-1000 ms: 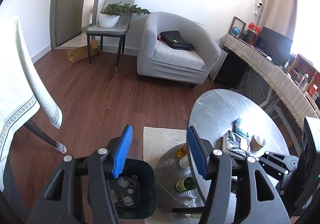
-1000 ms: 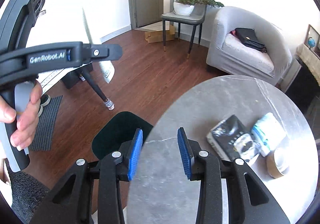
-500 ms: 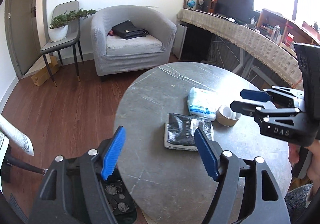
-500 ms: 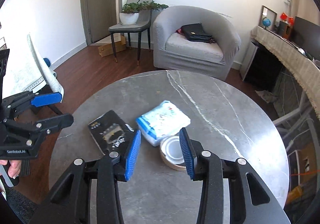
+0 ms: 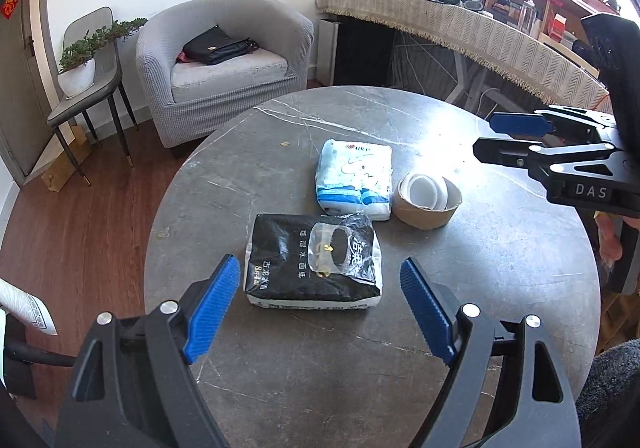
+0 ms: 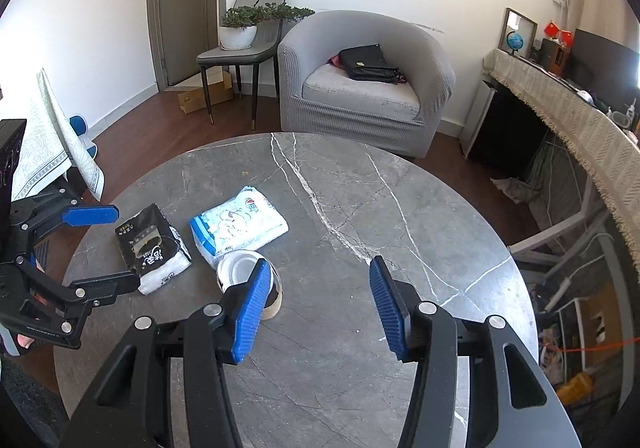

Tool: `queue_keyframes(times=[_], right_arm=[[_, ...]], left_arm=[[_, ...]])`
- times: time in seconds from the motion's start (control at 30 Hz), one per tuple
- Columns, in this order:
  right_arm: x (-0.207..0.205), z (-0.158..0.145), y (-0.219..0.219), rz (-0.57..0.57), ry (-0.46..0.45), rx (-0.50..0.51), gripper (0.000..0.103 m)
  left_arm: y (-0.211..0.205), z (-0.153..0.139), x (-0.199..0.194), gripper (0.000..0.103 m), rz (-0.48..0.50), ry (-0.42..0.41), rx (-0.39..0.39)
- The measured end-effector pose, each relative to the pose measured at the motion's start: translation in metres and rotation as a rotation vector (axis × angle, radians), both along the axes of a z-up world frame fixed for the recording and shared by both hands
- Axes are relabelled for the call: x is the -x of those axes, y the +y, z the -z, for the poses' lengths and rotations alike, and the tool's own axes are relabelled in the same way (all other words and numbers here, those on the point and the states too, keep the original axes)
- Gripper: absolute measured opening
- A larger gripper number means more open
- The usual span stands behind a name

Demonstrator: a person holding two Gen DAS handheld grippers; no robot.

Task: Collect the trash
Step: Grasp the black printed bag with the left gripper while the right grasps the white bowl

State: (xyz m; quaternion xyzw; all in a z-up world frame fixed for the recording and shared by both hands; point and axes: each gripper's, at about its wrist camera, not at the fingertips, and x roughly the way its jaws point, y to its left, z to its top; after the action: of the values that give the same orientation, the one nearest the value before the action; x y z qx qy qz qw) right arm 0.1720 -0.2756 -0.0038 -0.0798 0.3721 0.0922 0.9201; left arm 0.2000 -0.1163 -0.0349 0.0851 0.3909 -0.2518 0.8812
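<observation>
On the round grey marble table (image 5: 500, 268) lie a black tissue pack (image 5: 314, 266), a white-and-blue tissue pack (image 5: 354, 176) and a brown paper cup on its side with a white lid inside (image 5: 426, 200). My left gripper (image 5: 320, 312) is open and empty, just in front of the black pack. My right gripper (image 6: 316, 308) is open and empty over the table, its left finger beside the cup (image 6: 244, 272). The black pack (image 6: 152, 248) and the white pack (image 6: 238, 224) also show in the right wrist view. Each gripper shows in the other's view.
A grey armchair (image 5: 224, 64) with a black bag stands behind the table. A chair with a potted plant (image 5: 84, 64) is at the left. A long cloth-covered desk (image 5: 480, 32) runs along the right. A cardboard box (image 6: 204, 94) lies on the wooden floor.
Both grippers have swung from the floor bin up over the table. Both have opened wider. The left one now faces the black pack; the right one sits by the cup.
</observation>
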Motion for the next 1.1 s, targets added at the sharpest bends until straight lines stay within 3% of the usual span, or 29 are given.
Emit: queue_keyframes(times=[0.13,0.37,0.47,0.6,0.83,1.1], right_arm=[[-0.001,0.008,0.011,-0.055,0.010,0.053,0.051],[-0.005,0.017,0.033,-0.152,0.003,0.136,0.032],[-0.009,0.018,0.035,-0.167,0.007,0.141,0.027],[-0.013,0.021,0.039,-0.193,0.018,0.157,0.022],[-0.014,0.026,0.046,-0.209,0.017,0.212,0.021],[-0.015,0.028,0.054,-0.222,0.015,0.227,0.019]], left_arm=[[-0.006,0.006,-0.006,0.085,-0.014,-0.001,-0.026],[-0.008,0.008,-0.012,0.081,-0.030,0.010,-0.010],[-0.011,0.012,-0.015,0.074,-0.031,0.021,-0.025],[-0.009,0.015,-0.016,0.071,-0.026,0.026,-0.032],[0.002,0.011,-0.021,0.054,-0.062,0.060,0.022],[0.007,0.010,-0.019,0.044,-0.064,0.074,0.037]])
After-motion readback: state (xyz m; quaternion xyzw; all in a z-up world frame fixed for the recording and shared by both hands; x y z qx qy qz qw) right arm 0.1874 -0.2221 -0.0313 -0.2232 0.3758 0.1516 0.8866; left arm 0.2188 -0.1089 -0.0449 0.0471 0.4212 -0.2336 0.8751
